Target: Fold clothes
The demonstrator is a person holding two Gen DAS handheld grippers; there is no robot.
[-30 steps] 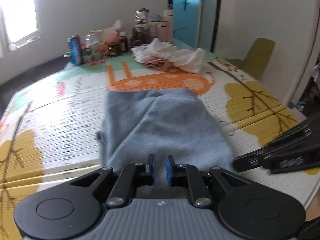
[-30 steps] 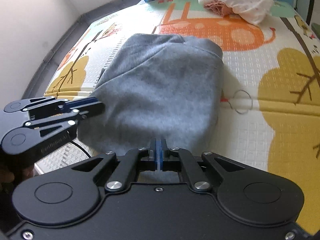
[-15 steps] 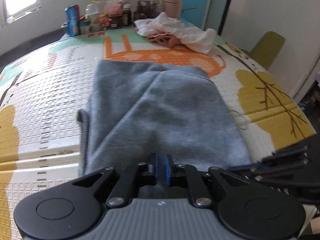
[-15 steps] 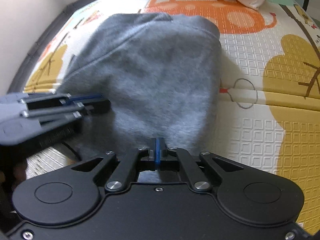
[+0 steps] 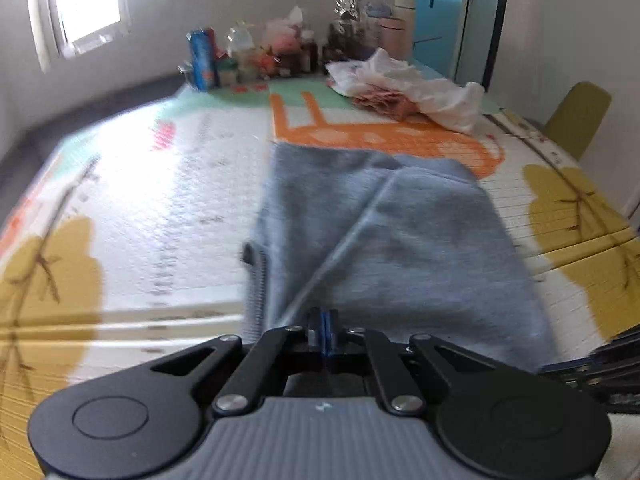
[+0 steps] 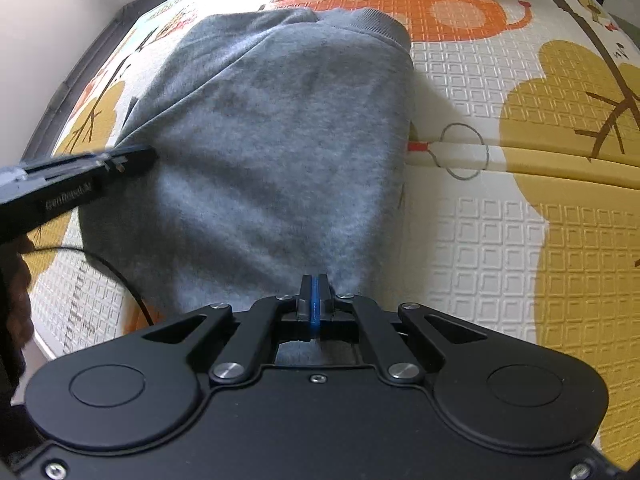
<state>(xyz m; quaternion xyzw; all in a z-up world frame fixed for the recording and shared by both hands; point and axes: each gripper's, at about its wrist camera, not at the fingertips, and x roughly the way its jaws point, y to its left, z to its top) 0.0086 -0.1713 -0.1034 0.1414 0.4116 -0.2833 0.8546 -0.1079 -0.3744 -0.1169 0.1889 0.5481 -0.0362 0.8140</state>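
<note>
The grey garment (image 6: 280,132) lies lengthwise on the play mat (image 6: 500,248), partly folded: a flap crosses it on a diagonal, and the ribbed hem sits at its 12 o'clock end. Its near edge is gathered up at the 6 o'clock end.

Right gripper (image 6: 316,300): blue pads pressed together, pinching the near edge of the garment towards its 5 o'clock corner. Left gripper (image 5: 324,332): a second ago its pads stood apart over the cloth; they are now closed on the near edge at about the 7 o'clock corner, where the diagonal crease runs in. Both tools have come lower over the mat in that time.

Assessment: both near corners are now secured, so the near end looks ready to be lifted and carried towards 12 o'clock for the next fold. That fold has not begun.

Surroundings: a heap of pale clothes (image 5: 408,88) at 1 o'clock beyond the garment, well apart. Bottles and packets (image 5: 256,56) crowd the far edge.
</note>
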